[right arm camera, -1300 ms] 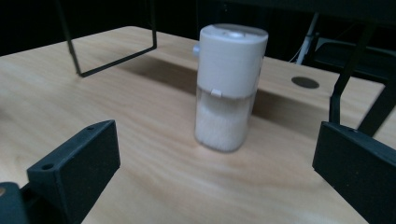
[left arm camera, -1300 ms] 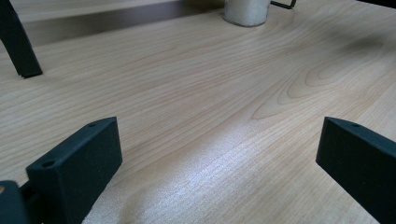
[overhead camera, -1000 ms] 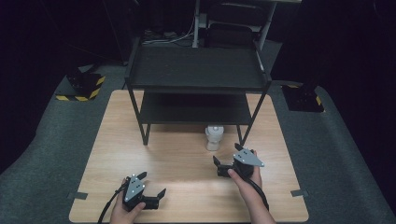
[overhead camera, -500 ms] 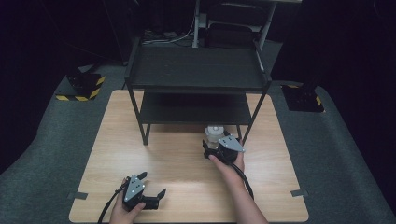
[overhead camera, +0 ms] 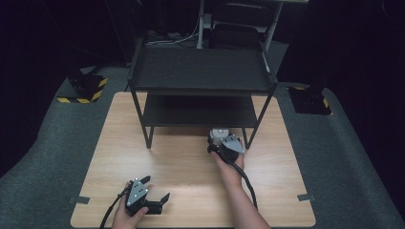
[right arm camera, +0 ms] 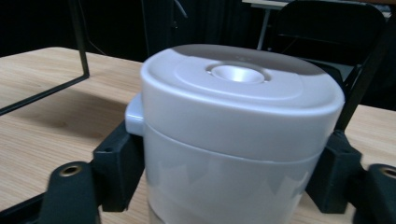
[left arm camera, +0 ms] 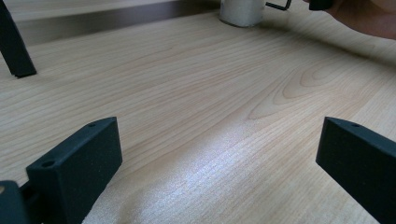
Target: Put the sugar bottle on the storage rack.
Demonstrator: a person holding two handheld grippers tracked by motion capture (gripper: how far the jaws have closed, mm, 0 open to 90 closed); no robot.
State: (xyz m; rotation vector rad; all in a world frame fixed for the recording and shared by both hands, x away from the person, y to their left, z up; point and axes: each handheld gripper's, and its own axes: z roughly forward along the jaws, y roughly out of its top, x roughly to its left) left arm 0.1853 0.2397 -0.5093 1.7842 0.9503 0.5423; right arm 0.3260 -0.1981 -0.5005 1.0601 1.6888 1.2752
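The table is pale wood with a wavy grain. At its 12 o'clock stands a matte black shelf rack. The container is white with a grey-shaded lid. Both grippers are black with grey plates. Yellow-and-black hazard stripes mark the floor blocks at 10 o'clock.

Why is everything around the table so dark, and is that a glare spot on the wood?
High view: light falls on the wooden table while the surroundings stay nearly black. Left gripper view: a pale sheen on the wood between the open jaws, sharp grain. Right gripper view: the white lidded container is bright, slightly soft, its lid partly shadowed.
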